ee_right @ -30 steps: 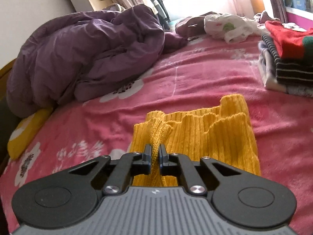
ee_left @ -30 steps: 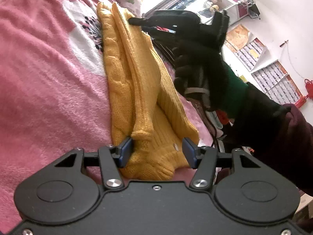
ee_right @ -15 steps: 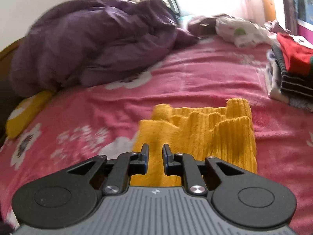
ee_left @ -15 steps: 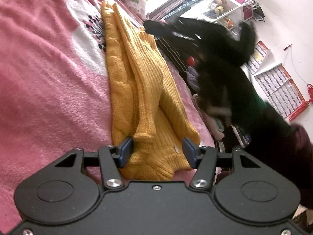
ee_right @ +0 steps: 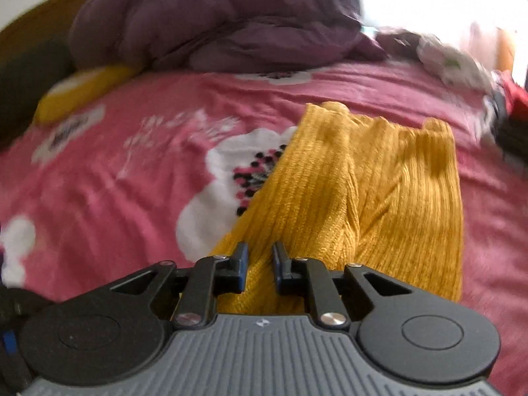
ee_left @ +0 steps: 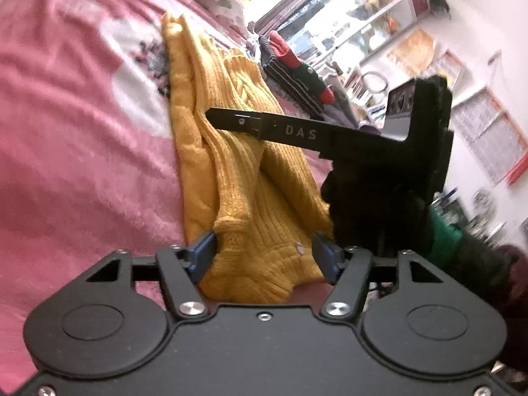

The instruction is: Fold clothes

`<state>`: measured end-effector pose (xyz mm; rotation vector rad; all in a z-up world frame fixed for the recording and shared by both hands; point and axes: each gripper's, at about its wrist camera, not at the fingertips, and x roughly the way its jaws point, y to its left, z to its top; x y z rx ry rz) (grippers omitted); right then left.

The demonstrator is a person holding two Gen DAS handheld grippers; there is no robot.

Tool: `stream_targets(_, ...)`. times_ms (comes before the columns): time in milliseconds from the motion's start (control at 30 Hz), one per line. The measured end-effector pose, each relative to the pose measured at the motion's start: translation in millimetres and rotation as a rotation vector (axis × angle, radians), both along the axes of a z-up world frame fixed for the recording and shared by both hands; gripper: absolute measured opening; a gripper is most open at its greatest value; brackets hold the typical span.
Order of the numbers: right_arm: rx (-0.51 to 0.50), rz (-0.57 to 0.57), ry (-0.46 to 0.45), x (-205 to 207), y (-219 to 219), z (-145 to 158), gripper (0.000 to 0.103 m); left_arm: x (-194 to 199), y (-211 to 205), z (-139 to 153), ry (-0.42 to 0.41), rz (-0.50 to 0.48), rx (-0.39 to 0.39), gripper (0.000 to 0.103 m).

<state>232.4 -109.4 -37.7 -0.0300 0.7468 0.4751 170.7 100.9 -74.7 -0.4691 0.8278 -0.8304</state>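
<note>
A mustard-yellow knit sweater (ee_left: 231,165) lies folded lengthwise on the pink flowered bed cover (ee_left: 82,165). My left gripper (ee_left: 264,250) is open, its blue pads on either side of the sweater's near end, not clamping it. My right gripper (ee_right: 259,264) is open with a narrow gap, low over the sweater (ee_right: 363,198), with knit showing between the pads. In the left wrist view the right gripper (ee_left: 211,115) reaches across above the middle of the sweater, held by a black-gloved hand (ee_left: 379,198).
A purple duvet (ee_right: 214,23) is heaped at the head of the bed with a yellow pillow (ee_right: 82,89) beside it. A stack of folded clothes (ee_left: 293,72) sits at the bed's far edge. Shelves (ee_left: 363,26) and wall posters stand beyond.
My right gripper let go of the sweater fold, opened slightly and moved from the far end towards the sweater's middle. The left gripper stayed open at the near end.
</note>
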Motion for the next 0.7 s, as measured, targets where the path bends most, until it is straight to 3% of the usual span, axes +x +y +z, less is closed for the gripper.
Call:
stream_targets(167,0.057,-0.017,-0.040,-16.4,-10.5,15.7,0.018,-11.6,-5.4,16.8,-0.096,0.019,0.123,0.066)
stream_targets(300,0.164,-0.079,-0.066,-31.4,-36.7,26.2,0.019,-30.6,-13.4,37.3,-0.329,0.144,0.310,0.066)
stream_targets(433,0.254,-0.156,-0.074,-49.7,-65.9,27.5,0.019,-36.3,-33.9,46.1,-0.442,0.120,0.278,0.066)
stream_targets(600,0.296,-0.228,-0.071,-76.9,-93.6,18.3,0.022,-20.5,-69.2,43.0,-0.468,0.065,0.304,0.066)
stream_targets(700,0.306,-0.262,-0.068,-93.4,-110.1,11.2,0.024,-9.7,-84.3,33.4,-0.421,0.037,0.365,0.066)
